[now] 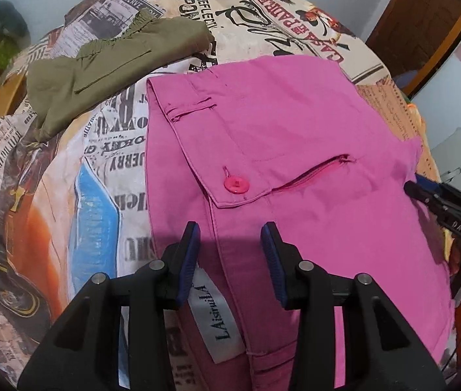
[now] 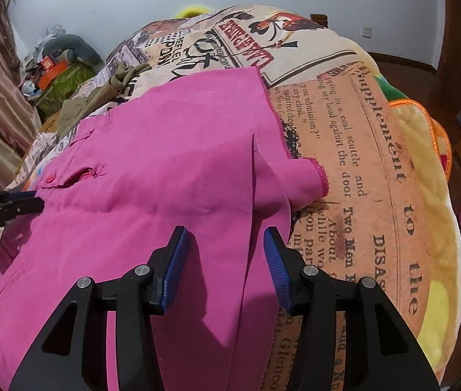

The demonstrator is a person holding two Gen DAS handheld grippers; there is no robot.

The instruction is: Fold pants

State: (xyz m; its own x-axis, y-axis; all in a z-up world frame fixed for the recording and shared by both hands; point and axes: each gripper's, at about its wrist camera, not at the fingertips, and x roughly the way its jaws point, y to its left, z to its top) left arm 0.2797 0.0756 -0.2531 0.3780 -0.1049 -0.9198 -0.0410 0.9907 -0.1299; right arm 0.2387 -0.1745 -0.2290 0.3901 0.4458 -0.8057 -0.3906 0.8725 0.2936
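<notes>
Two grippers over the pink pants (image 1: 295,137), which lie partly folded on the newsprint bedspread (image 1: 106,163). The left gripper (image 1: 230,244) hangs half-spread at the waistband, the right gripper (image 2: 223,247) likewise by the leg's edge; neither pinches cloth. Best to catch both layers evenly before lifting. The left view alone shows the button (image 1: 236,185) and label (image 1: 214,312); the right view, the hems (image 2: 320,176).

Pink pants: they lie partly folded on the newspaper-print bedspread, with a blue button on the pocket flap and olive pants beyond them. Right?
Not quite. The button on the pink pants is pink, not blue, as the left wrist view shows. The rest holds: newspaper-print bedspread, olive pants beyond.
</notes>
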